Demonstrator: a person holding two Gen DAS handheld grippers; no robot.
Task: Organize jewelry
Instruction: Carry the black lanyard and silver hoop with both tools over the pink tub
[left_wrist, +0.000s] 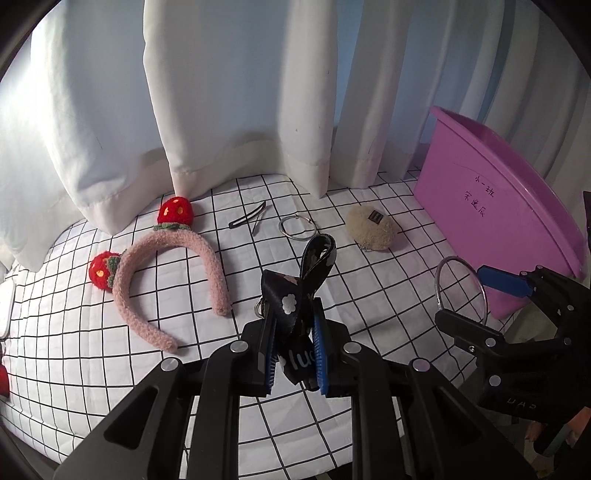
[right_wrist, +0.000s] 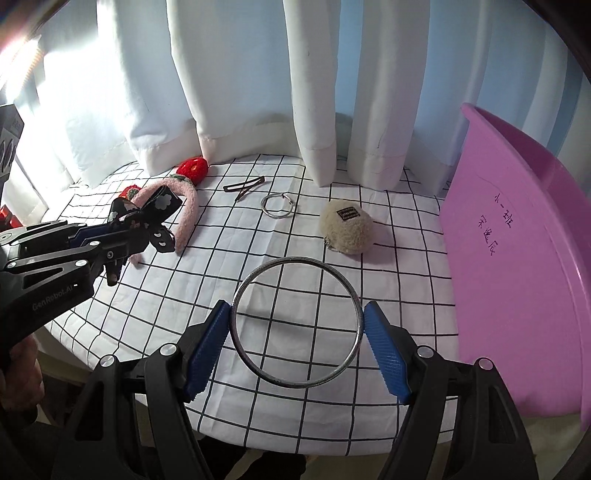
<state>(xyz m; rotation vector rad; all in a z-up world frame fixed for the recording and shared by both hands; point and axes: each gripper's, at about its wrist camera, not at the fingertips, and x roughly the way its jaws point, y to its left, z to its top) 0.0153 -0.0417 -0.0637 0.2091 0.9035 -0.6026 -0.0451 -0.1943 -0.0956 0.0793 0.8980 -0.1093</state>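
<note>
My left gripper (left_wrist: 293, 347) is shut on a black patterned strap (left_wrist: 295, 295) with white flowers and lifts it above the checked cloth; it also shows at the left of the right wrist view (right_wrist: 147, 218). My right gripper (right_wrist: 297, 328) is shut on a large silver bangle (right_wrist: 243, 354), pads touching both sides; the bangle also shows in the left wrist view (left_wrist: 441, 267). On the cloth lie a pink strawberry headband (left_wrist: 166, 258), dark hair clips (left_wrist: 247, 219), a small silver ring (left_wrist: 297, 229) and a beige fluffy pouch (left_wrist: 371, 229).
A purple plastic bin (right_wrist: 517, 258) stands at the right, close to my right gripper. White curtains (left_wrist: 221, 92) hang behind the table. The checked tablecloth (right_wrist: 295, 229) ends at the near edge below both grippers.
</note>
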